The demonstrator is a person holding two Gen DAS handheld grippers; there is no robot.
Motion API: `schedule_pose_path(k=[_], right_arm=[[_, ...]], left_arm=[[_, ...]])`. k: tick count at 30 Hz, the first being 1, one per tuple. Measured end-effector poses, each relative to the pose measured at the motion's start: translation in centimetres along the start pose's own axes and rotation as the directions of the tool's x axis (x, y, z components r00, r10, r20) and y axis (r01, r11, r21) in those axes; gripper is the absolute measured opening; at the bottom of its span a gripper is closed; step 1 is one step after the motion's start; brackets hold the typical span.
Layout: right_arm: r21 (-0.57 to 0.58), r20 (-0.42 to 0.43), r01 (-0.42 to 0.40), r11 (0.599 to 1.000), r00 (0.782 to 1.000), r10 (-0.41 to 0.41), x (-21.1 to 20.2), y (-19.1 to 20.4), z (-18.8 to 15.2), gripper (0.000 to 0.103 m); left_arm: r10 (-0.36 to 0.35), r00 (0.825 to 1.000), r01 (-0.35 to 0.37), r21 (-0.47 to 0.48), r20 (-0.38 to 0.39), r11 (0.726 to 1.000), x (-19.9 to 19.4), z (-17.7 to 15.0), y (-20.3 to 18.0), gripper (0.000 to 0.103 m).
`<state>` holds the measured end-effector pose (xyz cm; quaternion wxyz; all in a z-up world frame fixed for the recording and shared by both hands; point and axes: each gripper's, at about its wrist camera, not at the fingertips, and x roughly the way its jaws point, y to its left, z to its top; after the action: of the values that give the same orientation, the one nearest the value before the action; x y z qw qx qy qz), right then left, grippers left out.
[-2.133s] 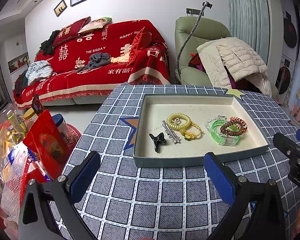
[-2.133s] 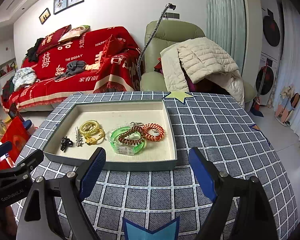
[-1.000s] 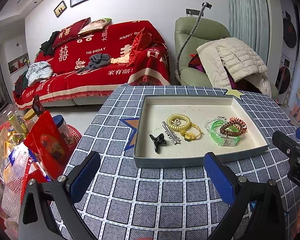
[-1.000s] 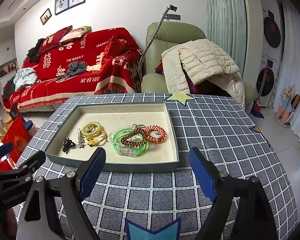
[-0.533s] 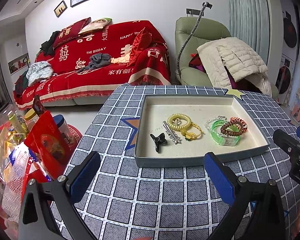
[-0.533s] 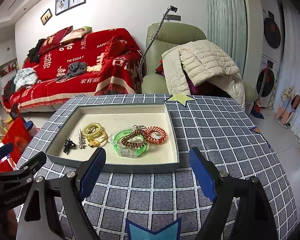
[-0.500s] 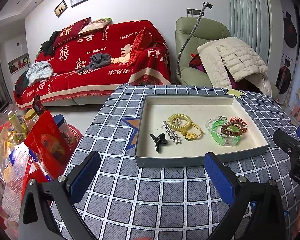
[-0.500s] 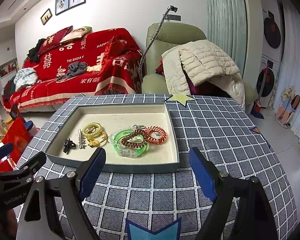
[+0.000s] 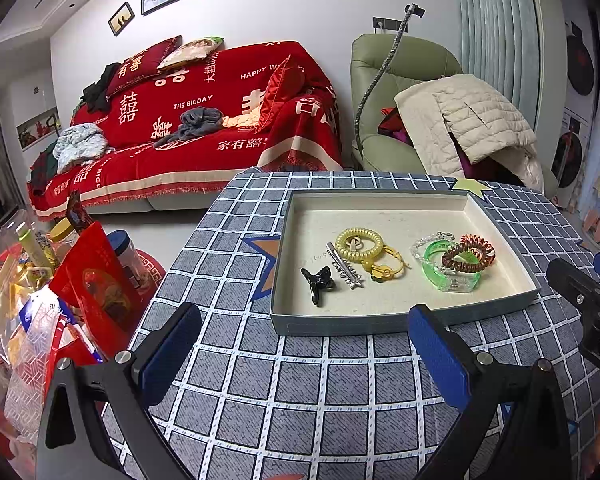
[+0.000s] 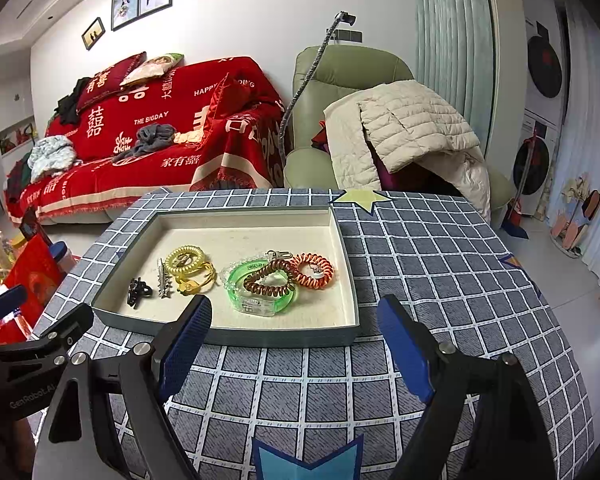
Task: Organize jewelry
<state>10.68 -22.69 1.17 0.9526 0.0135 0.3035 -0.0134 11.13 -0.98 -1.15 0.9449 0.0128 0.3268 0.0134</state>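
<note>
Left gripper (image 9: pixel 304 354): blue-padded fingers (image 9: pixel 170 354) spread wide, holding nothing, poised over the checked tablecloth (image 9: pixel 340 392) just short of the tray's near wall. Right gripper (image 10: pixel 296 344): fingers (image 10: pixel 404 350) likewise spread and empty, above the cloth at the same near wall; its black body appears at 3 o'clock in the left wrist view.

Tray (image 9: pixel 380 324): shallow, grey outside and cream inside, lying at 12 o'clock of both grippers on the cloth.

Contents, seen in the left wrist view from 9 toward 3 o'clock: black claw clip (image 9: pixel 318 282); silver hair clip (image 9: pixel 344 266) just beside it; yellow coil band (image 9: pixel 359 243) touching a gold ring-shaped piece (image 9: pixel 384 269); clear green bangle (image 9: pixel 452 276) with a brown coil band (image 9: pixel 466 258) lying across it. The right wrist view shows in addition an orange coil band (image 10: pixel 314 270) touching the brown one at its 3 o'clock side.

Surroundings: red-covered sofa (image 9: pixel 204 128) at 11 o'clock beyond the table; green armchair (image 9: pixel 400 92) with a pale quilted jacket (image 9: pixel 472 116) at 1 o'clock; red packets (image 9: pixel 96 288) at 9 o'clock.
</note>
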Motion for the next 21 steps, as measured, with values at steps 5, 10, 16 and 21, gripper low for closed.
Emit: schedule_pose_path(k=[5,10,16,21], right_arm=[[0.0,0.0,0.0,1.0,1.0,0.0,0.06,-0.03,-0.11,0.087],[0.002,0.001,0.0,1.0,1.0,0.0,-0.05,0.0,-0.02,0.087],[0.001,0.0,0.0,1.0,1.0,0.0,-0.07,0.02,0.01,0.087],[0.0,0.0,-0.001,1.0,1.0,0.001,-0.14,0.03,0.06,0.087]], left_arm=[[-0.001,1.0,0.001,0.0,-0.001,1.0,-0.07,0.04,0.17,0.103],[-0.002,1.0,0.002,-0.001,-0.004,1.0,-0.01,0.04,0.28,0.103],[0.0,1.0,0.0,0.004,-0.003,1.0,0.06,-0.04,0.26,0.103],[-0.004,1.0,0.004,0.004,0.001,1.0,0.16,-0.22,0.11,0.103]])
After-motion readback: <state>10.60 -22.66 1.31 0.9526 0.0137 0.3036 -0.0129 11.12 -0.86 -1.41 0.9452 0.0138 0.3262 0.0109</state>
